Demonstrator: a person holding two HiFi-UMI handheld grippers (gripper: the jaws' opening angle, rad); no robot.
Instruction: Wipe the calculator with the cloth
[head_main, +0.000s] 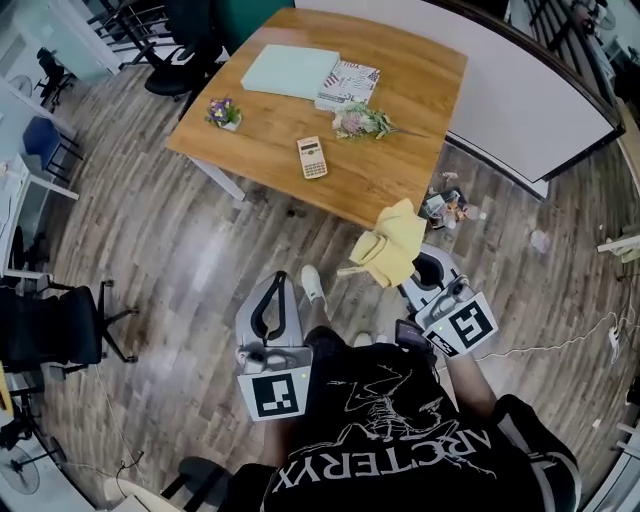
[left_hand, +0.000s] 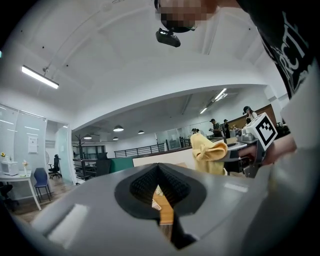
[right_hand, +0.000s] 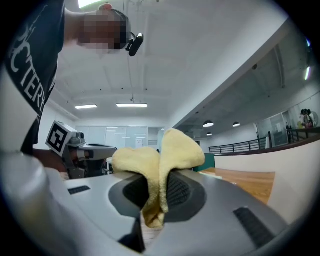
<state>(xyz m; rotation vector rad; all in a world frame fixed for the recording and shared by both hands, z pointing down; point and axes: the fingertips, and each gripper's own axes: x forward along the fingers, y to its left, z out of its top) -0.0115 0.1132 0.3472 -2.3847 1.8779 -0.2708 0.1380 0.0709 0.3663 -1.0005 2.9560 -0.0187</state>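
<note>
Right gripper: I am clamping it on the yellow cloth, bunched between the jaws so a loose fold is sticking out for wiping.
Left gripper: I am holding it closed on nothing, probably free for steadying.
Calculator: lying flat near the table's near edge, well apart from both tools; wiping not yet begun.
Far edge: a green folder is lying there.
Room: plank floor, office chair at left.
</note>
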